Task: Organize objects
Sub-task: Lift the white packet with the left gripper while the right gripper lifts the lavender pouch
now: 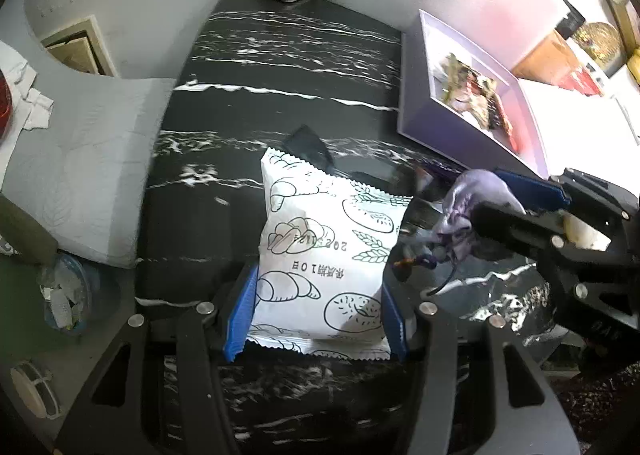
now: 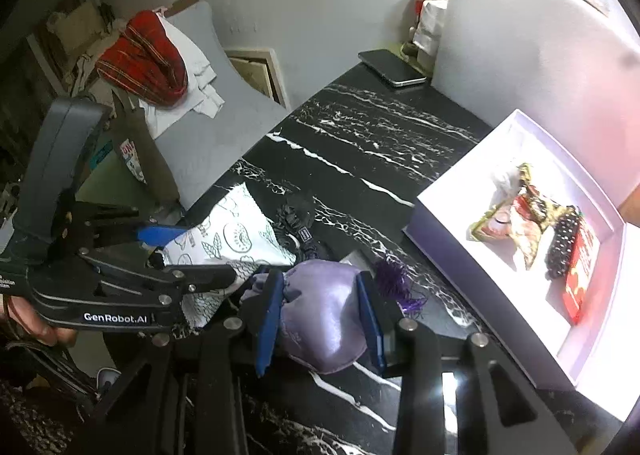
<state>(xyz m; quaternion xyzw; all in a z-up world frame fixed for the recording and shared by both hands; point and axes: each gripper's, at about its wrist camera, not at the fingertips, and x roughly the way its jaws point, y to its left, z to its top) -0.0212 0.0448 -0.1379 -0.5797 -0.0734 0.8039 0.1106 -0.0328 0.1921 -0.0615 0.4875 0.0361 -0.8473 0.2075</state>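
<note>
Both tongs loaded. My left gripper (image 1: 316,311) pinches the white packet (image 1: 320,247) over the table (image 1: 280,95). Right gripper (image 2: 322,319) squeezes the purple pouch (image 2: 320,319). Box (image 2: 452,251) sits to the right. Risk: satin slipping, tassel (image 2: 396,287) snagging, tongs colliding.

The black marble table (image 2: 360,127) carries a white box (image 2: 440,239); beyond the box, a phone (image 2: 394,67) lies flat.
</note>
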